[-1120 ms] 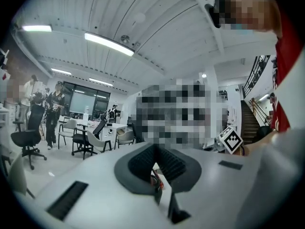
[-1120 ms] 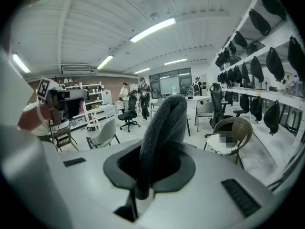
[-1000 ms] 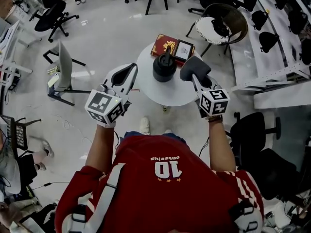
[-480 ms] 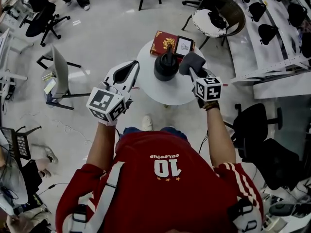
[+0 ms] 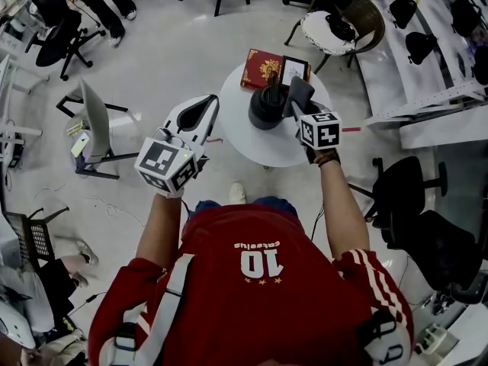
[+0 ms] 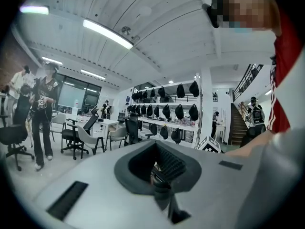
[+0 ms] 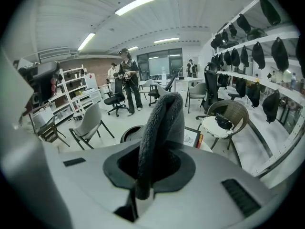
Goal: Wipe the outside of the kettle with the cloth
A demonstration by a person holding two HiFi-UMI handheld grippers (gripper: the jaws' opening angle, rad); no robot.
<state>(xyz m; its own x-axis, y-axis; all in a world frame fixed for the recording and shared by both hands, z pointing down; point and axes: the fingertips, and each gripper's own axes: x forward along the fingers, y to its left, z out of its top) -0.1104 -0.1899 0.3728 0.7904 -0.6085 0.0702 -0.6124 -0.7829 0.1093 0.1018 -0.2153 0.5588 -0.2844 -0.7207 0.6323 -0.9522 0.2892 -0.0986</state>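
We get bright, even light from ceiling strip lights (image 6: 107,34), tubes blown out white. Shadows soft on pale floor (image 5: 175,44). Head view sharp, bowed at edges. Both gripper views fisheye, with black corner vignette; we find near foreground blurred, cloth (image 7: 162,128) pile crisp

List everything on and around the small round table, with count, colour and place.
table: one, white, in front of the person
kettle: one, black, on the table
book: one, red and gold, at the table's far edge
picture frame: one, black, beside the book
cloth: one, grey, next to the kettle
wicker chair: one, brown, beyond the table
plastic chair: one, grey, on the floor at left
left gripper: one, white, fingers together, empty
right gripper: one, white, fingers shut on the cloth
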